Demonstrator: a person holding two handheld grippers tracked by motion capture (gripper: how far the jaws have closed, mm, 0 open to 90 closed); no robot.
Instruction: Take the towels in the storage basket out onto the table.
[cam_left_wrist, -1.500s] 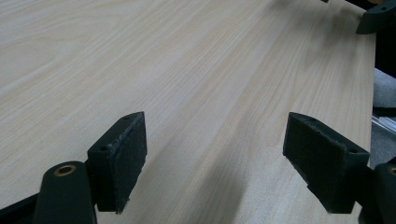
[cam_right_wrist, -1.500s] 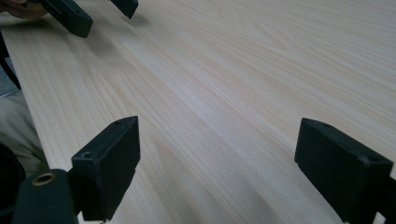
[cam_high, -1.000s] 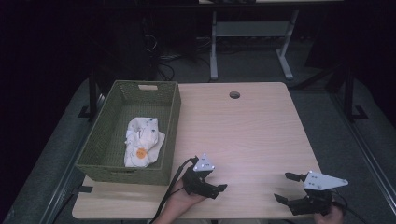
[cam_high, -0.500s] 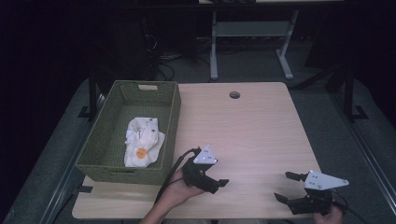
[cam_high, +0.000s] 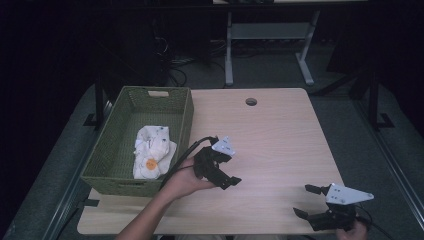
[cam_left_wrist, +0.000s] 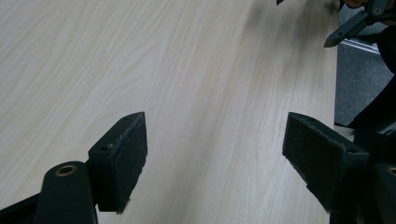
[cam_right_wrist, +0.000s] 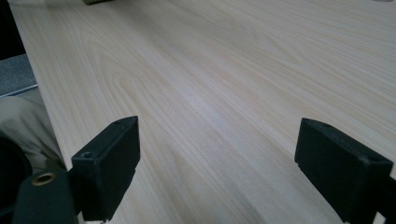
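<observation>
A green woven basket (cam_high: 186, 120) stands on the left part of the light wooden table (cam_high: 280, 130). In it lies a crumpled white cloth (cam_high: 154, 147) with an orange spot. My left gripper (cam_high: 229, 171) hovers beside the basket's near right corner, held in a hand, jaws pointing right and wide apart. In the left gripper view its jaws (cam_left_wrist: 215, 135) stand open over bare wood. My right gripper (cam_high: 306, 200) sits at the front right edge, open, pointing left. Its own view has the jaws (cam_right_wrist: 219, 158) spread over bare tabletop.
A round cable hole (cam_high: 251, 101) sits at the table's far middle. A desk frame (cam_high: 270, 35) and cables stand on the dark floor beyond the table. In the left gripper view, the right gripper (cam_left_wrist: 355, 23) shows at the top right corner.
My left gripper has risen and moved away from the front edge toward the table's middle, tilting as it went. The right gripper has stayed put.
</observation>
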